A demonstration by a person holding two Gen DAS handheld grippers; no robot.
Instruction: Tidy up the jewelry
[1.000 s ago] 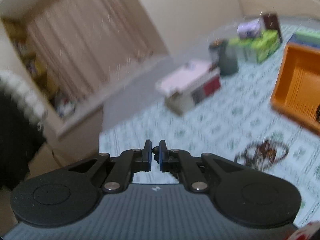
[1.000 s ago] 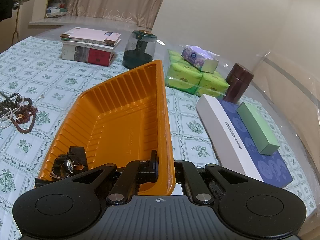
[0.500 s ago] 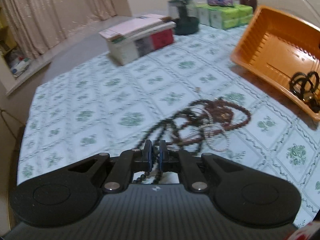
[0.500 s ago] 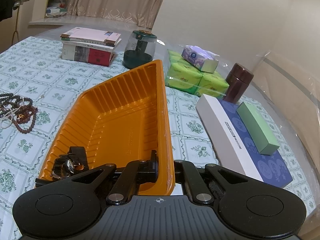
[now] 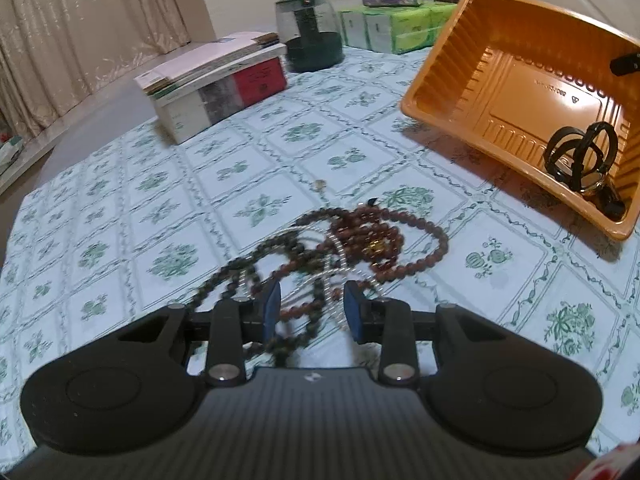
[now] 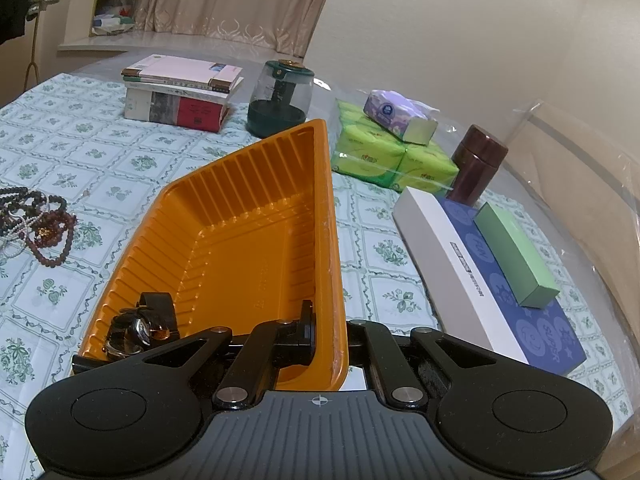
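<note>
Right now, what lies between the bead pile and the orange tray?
Only bare patterned tablecloth lies between the bead pile and the orange tray, seen in the left wrist view.

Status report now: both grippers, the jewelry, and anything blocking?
Left gripper open, jaws just opening over bead necklaces, nothing gripped. Right gripper shut on orange tray rim, tilting it. Watch inside tray. Path clear.

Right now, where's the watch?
In the near left corner of the orange tray in the right wrist view: the watch lies on its floor, left of the right gripper pinching the rim.
</note>
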